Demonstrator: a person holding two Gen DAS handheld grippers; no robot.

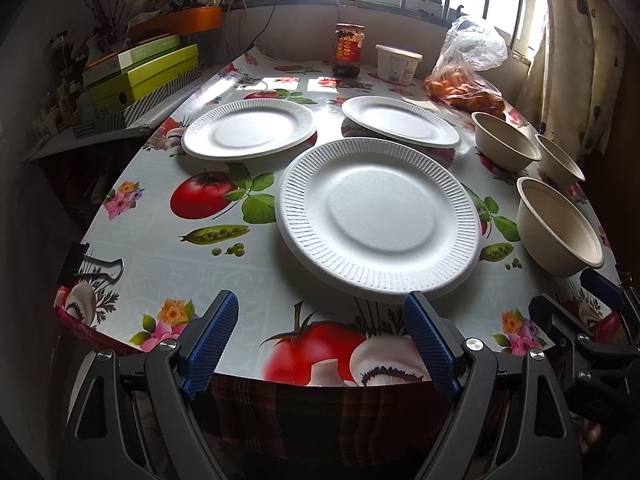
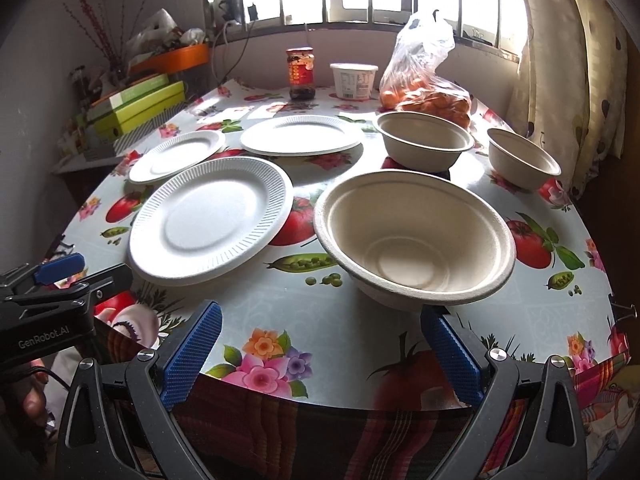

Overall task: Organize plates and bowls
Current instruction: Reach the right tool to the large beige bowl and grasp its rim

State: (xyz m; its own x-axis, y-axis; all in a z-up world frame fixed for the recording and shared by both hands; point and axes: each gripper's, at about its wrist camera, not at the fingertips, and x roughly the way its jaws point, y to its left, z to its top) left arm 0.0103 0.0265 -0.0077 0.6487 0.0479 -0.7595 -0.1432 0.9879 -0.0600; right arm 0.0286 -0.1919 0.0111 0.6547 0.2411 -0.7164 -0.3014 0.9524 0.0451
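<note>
Left claw: my left gripper (image 1: 320, 344) hangs at the near table edge, jaws spread wide with nothing between them; its right pad sits just under the near rim of the nearest plate (image 1: 380, 220), not touching as far as I can judge.
Right claw: my right gripper (image 2: 320, 354) is likewise released and empty; the nearest bowl (image 2: 416, 236) lies just ahead of its right pad.
Plates: two more sit beyond the left claw, the far-left plate (image 1: 248, 130) ahead and to the left, the far-right plate (image 1: 400, 120) ahead and slightly right; all three lie apart on the table (image 1: 160, 240).
Bowls: from the right claw, the middle bowl (image 2: 424, 140) is straight ahead past the nearest one; the far-right bowl (image 2: 522, 158) is ahead and to the right; none are nested.
Handling: plates look like white foam, ribbed at the rim, very light and easily dented; I would pinch the near rim gently, since a hard squeeze may crease it; bowls look like moulded fibre, stiffer but light enough to skid on the glossy cloth; I would take one by the rolled lip, a pad inside and a pad outside.
Writing: "GenRobot.AI" reads on the left gripper's body in the right wrist view; the jar (image 2: 300, 74) has a red label and the tub (image 2: 354, 80) has print, both too small to read.
</note>
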